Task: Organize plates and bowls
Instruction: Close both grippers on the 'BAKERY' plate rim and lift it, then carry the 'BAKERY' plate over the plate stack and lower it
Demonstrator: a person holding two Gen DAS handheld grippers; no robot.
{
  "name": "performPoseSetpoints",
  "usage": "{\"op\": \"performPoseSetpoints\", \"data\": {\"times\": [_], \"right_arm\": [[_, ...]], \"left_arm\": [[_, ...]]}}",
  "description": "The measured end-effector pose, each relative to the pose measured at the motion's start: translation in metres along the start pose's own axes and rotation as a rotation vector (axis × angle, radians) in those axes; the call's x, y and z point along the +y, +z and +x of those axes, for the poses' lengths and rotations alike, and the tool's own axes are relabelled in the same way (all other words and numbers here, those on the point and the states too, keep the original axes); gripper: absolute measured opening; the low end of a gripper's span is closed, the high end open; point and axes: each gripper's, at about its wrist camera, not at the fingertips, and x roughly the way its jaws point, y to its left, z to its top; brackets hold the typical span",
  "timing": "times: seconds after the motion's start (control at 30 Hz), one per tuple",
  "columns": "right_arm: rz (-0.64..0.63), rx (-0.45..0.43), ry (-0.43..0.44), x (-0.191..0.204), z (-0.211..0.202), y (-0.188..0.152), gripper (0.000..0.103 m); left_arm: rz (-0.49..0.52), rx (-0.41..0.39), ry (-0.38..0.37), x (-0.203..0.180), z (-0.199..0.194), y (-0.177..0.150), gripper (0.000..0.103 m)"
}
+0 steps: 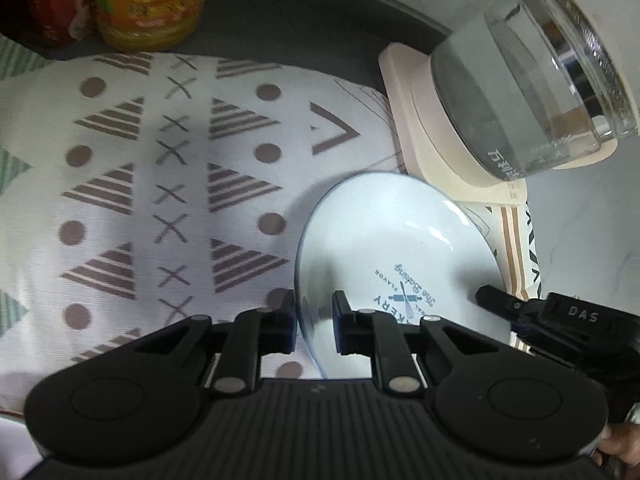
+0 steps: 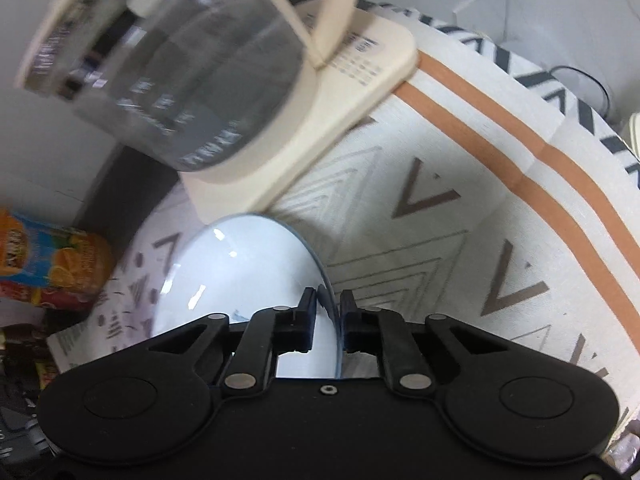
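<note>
A white plate with a thin blue rim and blue "Bakery" print sits on a patterned tablecloth. My left gripper straddles the plate's left rim, one finger outside and one over the plate, with a gap between them. My right gripper is closed on the same plate at its opposite rim. The right gripper also shows in the left wrist view at the plate's right edge. No bowls are in view.
A glass kettle stands on a cream base just behind the plate; it also shows in the right wrist view. An orange drink bottle and a red packet stand at the far left. A dark tray lies behind.
</note>
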Motion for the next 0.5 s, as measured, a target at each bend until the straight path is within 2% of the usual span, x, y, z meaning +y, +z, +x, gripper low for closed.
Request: {"op": "performPoseSetpoints", "data": {"times": [0.33, 0.5], "right_arm": [[-0.027, -0.048, 0.087, 0.019, -0.023, -0.01, 0.008], [-0.037, -0.051, 0.127, 0.026, -0.029, -0.017, 0.008]], "left_arm": [[0.005, -0.088, -0.01, 0.014, -0.041, 0.002, 0.016], [-0.023, -0.123, -0.012, 0.022, -0.059, -0.003, 0.016]]}}
